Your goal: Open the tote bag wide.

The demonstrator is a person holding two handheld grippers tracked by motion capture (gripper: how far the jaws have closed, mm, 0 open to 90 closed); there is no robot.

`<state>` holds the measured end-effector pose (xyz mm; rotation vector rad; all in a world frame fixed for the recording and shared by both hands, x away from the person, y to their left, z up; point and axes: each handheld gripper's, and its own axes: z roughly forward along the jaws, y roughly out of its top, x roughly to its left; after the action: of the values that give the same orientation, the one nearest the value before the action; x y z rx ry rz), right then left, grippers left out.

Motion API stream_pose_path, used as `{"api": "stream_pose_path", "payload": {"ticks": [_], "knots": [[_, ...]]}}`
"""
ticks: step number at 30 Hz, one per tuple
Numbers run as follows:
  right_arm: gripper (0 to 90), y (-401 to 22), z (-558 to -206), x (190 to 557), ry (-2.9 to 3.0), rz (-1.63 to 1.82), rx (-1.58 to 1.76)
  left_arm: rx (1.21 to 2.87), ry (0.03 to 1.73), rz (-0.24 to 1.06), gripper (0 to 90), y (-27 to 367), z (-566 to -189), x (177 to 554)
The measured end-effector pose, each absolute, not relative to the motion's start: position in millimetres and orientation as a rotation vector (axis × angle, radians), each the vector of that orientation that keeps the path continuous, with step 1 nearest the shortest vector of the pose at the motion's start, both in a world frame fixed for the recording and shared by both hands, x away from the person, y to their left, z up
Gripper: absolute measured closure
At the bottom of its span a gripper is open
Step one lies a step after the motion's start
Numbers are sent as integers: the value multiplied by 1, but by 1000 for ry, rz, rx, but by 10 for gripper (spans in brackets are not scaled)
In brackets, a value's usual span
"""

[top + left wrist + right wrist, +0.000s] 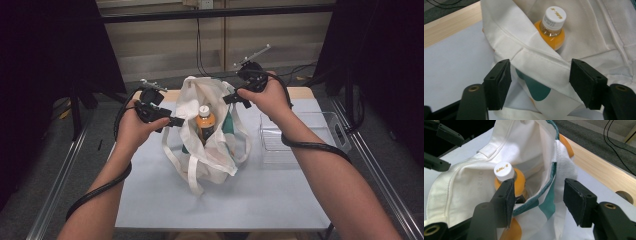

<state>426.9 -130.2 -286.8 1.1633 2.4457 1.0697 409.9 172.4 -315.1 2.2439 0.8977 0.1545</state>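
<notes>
A white cloth tote bag with teal and orange spots stands open in the middle of the table. Inside it stands an orange drink bottle with a white cap. My left gripper is at the bag's left rim. In the left gripper view the left gripper is open, with the hemmed rim of the bag lying between the jaws and untouched by the pads, and the bottle beyond. My right gripper is at the right rim. The right gripper is open astride the bag's teal-edged rim, close to the bottle.
A clear plastic tray sits on the table to the right of the bag. The pale blue mat covers the wooden tabletop. The bag's long handles trail toward the front. Black curtains flank both sides.
</notes>
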Motion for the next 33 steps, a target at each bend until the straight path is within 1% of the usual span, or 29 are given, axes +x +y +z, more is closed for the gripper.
{"api": "stream_pose_path", "payload": {"ticks": [4, 11, 15, 17, 18, 20, 22, 24, 27, 28, 29, 30, 31, 32, 33], "knots": [[428, -125, -290, 427, 2451, 1067, 1157, 2235, 898, 134, 287, 170, -320, 409], [428, -119, -296, 427, 2463, 1045, 1150, 2208, 932, 86, 255, 169, -327, 407], [430, -116, -300, 427, 2474, 1029, 1155, 2249, 904, 71, 248, 167, -331, 407], [432, -115, -303, 427, 2477, 1025, 1154, 2228, 924, 52, 240, 163, -336, 405], [434, -115, -304, 427, 2477, 1021, 1152, 2266, 896, 54, 236, 164, -337, 406], [439, -115, -306, 427, 2485, 1014, 1153, 2276, 897, 65, 239, 163, -339, 406], [447, -115, -308, 427, 2478, 1020, 1161, 2258, 925, 61, 265, 164, -341, 406], [481, -117, -309, 427, 2472, 1006, 1170, 2291, 920, 68, 296, 166, -341, 407], [531, -120, -311, 427, 2463, 998, 1171, 2291, 941, 85, 372, 167, -341, 407], [531, -120, -311, 427, 2463, 998, 1171, 2291, 941, 85, 407, 167, -341, 407], [566, -123, -312, 427, 2455, 992, 1169, 2277, 953, 88, 445, 168, -341, 408], [579, -124, -312, 427, 2453, 983, 1170, 2297, 946, 94, 482, 169, -341, 409], [595, -125, -313, 427, 2453, 979, 1171, 2264, 981, 89, 534, 168, -342, 408], [595, -125, -313, 427, 2453, 979, 1171, 2264, 981, 89, 552, 168, -342, 408], [607, -127, -313, 428, 2449, 960, 1165, 2300, 964, 89, 552, 171, -342, 410]]}}
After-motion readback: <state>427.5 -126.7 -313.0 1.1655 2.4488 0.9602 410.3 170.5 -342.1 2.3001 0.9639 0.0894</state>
